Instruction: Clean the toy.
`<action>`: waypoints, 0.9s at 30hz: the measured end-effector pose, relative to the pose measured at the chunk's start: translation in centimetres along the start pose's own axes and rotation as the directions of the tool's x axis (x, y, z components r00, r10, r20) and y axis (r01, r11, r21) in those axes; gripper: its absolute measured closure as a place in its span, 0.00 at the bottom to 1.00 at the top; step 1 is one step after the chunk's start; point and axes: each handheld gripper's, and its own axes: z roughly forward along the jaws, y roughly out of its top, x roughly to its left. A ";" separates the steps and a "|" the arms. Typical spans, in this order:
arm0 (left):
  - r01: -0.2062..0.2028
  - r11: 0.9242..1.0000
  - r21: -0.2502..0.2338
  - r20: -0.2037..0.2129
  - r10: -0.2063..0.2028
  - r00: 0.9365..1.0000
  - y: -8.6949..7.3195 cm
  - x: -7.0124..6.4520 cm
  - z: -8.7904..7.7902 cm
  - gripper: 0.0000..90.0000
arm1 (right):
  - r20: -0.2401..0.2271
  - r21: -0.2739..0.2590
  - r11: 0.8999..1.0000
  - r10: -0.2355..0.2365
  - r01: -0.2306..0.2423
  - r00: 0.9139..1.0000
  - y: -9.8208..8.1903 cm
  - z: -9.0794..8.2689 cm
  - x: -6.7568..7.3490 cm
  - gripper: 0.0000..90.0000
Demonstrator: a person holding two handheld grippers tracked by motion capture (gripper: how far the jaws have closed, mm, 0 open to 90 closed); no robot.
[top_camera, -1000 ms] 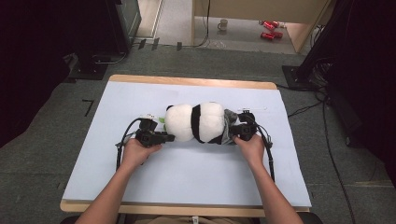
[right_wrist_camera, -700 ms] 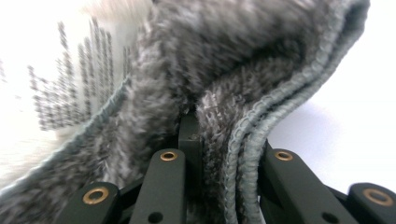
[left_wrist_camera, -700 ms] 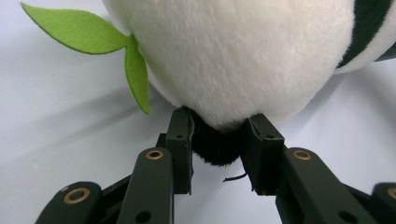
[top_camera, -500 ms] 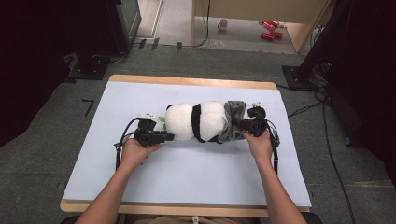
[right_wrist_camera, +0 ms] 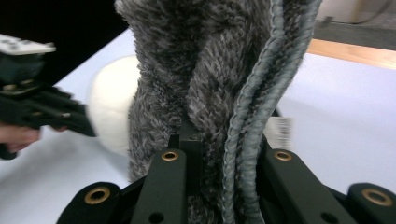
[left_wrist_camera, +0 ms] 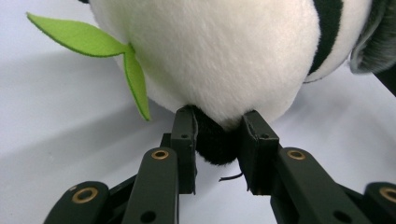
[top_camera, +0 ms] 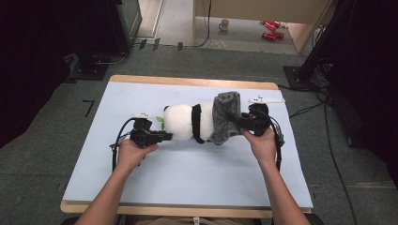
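While the desk (top_camera: 94, 178) carried it, the plush panda (top_camera: 180, 123) lay between both grippers (a green leaf (left_wrist_camera: 79, 39) beside its head); the right gripper (top_camera: 239, 123) pinched the grey furry hat (top_camera: 225, 117) over its far end, and the left gripper (top_camera: 166, 137) clamped its black ear (left_wrist_camera: 215, 140).

Panda plush (top_camera: 185, 123) rear end under grey knit hat (top_camera: 224, 117); face hidden.

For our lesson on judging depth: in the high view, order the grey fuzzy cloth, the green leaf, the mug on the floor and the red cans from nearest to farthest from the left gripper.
From the left gripper:
1. Green leaf, just above its tips, on the panda.
2. Grey fuzzy cloth, across the panda, to the right.
3. Mug, on the floor beyond the table.
4. Red cans, farther right on the floor.
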 end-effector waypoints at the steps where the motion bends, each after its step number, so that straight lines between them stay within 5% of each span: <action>1: -0.003 1.000 0.002 -0.002 0.003 1.000 -0.1 0.0 -0.1 0.78 | -0.011 0.007 1.000 -0.006 0.006 1.000 0.0 0.0 0.4 0.86; 6: -0.021 1.000 -0.006 -0.011 0.021 1.000 -0.2 -0.1 -0.2 0.77 | -0.061 0.075 0.996 -0.048 0.053 0.997 -0.7 0.9 2.2 0.86; 10: -0.066 0.998 -0.006 -0.035 0.065 0.997 -0.3 -0.1 -0.1 0.74 | -0.045 0.143 0.986 -0.076 0.082 0.996 -1.7 2.6 2.5 0.86; 16: -0.182 0.981 -0.061 -0.068 0.178 0.982 -0.6 -0.1 -0.5 0.52 | -0.022 0.129 0.989 -0.069 0.071 0.997 -2.0 3.3 1.8 0.86; 22: -0.195 0.974 -0.114 -0.062 0.189 0.980 -0.6 0.4 -1.3 0.38 | 0.007 0.115 0.991 -0.071 0.070 0.997 -1.6 3.6 1.6 0.85; 24: -0.218 0.970 -0.109 -0.063 0.212 0.975 -0.7 0.2 -1.2 0.35 | 0.016 0.113 0.991 -0.075 0.073 0.997 -1.3 3.8 1.5 0.85; 27: -0.285 0.952 -0.112 -0.080 0.277 0.958 -0.8 -0.4 -0.8 0.32 | 0.022 0.108 0.992 -0.074 0.071 0.997 -0.8 4.2 1.2 0.85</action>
